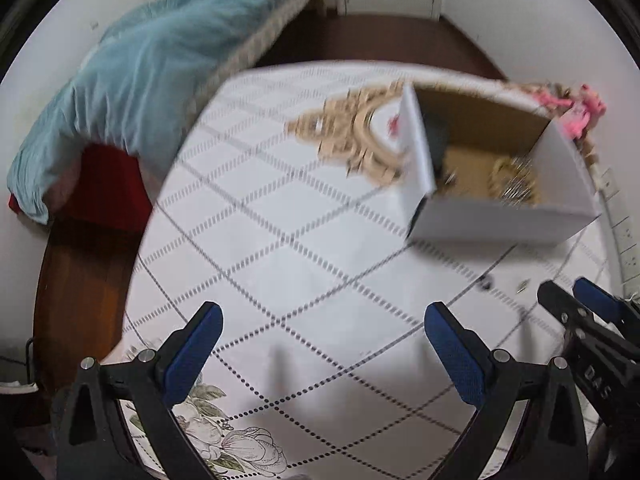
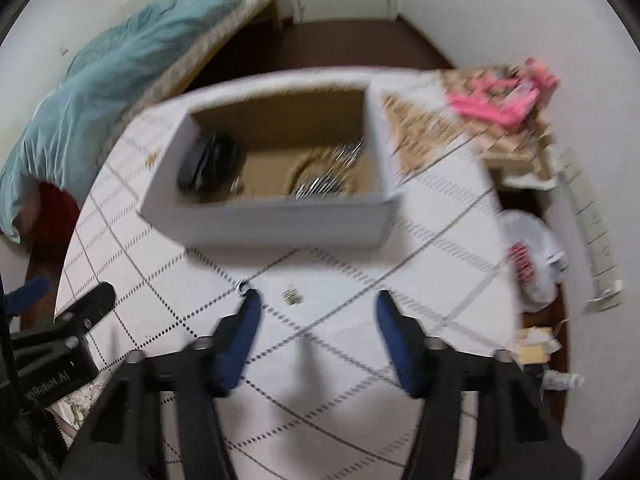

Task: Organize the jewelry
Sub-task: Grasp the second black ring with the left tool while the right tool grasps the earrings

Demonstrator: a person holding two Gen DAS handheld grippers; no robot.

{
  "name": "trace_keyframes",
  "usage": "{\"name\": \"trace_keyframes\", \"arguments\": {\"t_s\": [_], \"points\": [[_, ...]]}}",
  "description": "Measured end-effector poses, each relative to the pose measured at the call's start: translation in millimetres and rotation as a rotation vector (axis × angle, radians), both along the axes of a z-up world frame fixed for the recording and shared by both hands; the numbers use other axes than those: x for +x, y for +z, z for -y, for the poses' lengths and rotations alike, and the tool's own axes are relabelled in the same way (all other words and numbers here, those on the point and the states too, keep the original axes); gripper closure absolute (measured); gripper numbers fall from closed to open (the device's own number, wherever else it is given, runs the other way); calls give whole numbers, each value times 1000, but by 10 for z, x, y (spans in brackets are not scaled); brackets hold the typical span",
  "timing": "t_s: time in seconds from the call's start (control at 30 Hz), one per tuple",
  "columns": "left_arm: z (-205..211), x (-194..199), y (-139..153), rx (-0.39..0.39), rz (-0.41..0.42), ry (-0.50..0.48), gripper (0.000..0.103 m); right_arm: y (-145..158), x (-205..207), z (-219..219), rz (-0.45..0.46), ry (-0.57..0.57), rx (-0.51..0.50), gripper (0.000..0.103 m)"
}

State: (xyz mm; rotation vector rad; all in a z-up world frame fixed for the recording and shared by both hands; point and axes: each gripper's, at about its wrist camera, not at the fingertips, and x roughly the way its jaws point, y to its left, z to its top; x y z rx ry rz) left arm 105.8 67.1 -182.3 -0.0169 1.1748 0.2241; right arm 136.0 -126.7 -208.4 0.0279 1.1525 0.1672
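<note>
jewelry box and loose pieces on a round table

surface: round table under a white cloth with a dotted diamond grid and a flower print at its near edge; both views are motion-blurred.

item 1: open white cardboard box, brown inside, standing toward the far edge of the table. inside it, a dark rounded object lies against the left wall, and a gold-toned ring shape with a silvery tangle of jewelry lies toward the right wall; the blur hides what each piece is.

item 2: small metallic piece lying loose on the cloth in front of the box, near the table's middle.

item 3: small dark ring-like piece on the cloth just left of item 2, just off the tip of the right gripper's left finger.

item 4: ornate gold-coloured frame lying flat, just left of the box in the left wrist view.

item 5: pink items at the far right edge of the table.

left gripper: fingers spread wide, holding nothing, above the near part of the cloth.

right gripper: fingers spread, holding nothing, over the cloth in front of the box, with item 2 ahead between its tips.

off the table: a teal bedcover to the left and a white plastic bag to the right.
</note>
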Motion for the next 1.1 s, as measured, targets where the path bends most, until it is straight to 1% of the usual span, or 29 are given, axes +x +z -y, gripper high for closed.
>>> {"name": "trace_keyframes", "arguments": {"t_s": [0.07,0.1,0.13,0.17,0.2,0.27,0.33,0.43,0.53,0.57,0.6,0.63,0.67,0.7,0.73,0.8,0.83,0.9,0.93,1.1], "points": [[-31,0,-93,6,-20,3,0,-148,32,-80,-5,6,-19,54],[-43,2,-134,10,-31,3,0,-204,43,-103,-8,5,-21,65],[-53,4,-158,10,-37,4,0,-247,61,-116,-12,6,-23,79],[-72,1,-175,8,-42,5,0,-280,55,-133,1,3,-42,83],[-74,11,-189,7,-44,5,0,-281,51,-140,18,8,-48,93],[-47,33,-199,1,-44,0,0,-325,34,-140,23,17,-38,94],[26,73,-203,-20,-39,-18,0,-301,4,-58,42,-3,-16,94],[253,156,-217,-67,-29,-67,1,-233,-41,212,62,-67,10,94],[493,231,-258,-100,-26,-124,1,-216,-65,458,62,-117,9,94],[613,262,-289,-108,-29,-150,6,-198,-71,525,63,-128,5,94],[685,282,-309,-110,-31,-166,13,-168,-54,616,63,-141,-1,94],[755,301,-327,-113,-31,-183,17,-163,-50,657,61,-151,-7,94],[830,313,-343,-114,-31,-201,25,-167,-46,715,56,-162,-10,94],[903,319,-356,-113,-30,-220,36,-152,-30,762,52,-173,-11,94],[957,318,-362,-111,-27,-235,42,-150,-33,808,49,-183,-14,94],[1030,326,-385,-106,-12,-263,67,-142,-38,889,48,-200,-14,94],[1053,320,-379,-104,-2,-271,72,-110,-44,924,49,-203,-14,94],[1101,333,-382,-103,14,-289,91,-85,-72,955,51,-207,-12,94],[1116,335,-379,-105,17,-296,93,-79,-78,965,51,-207,-12,94],[1089,284,-298,-126,30,-294,93,-8,-116,966,64,-202,5,94]]}}
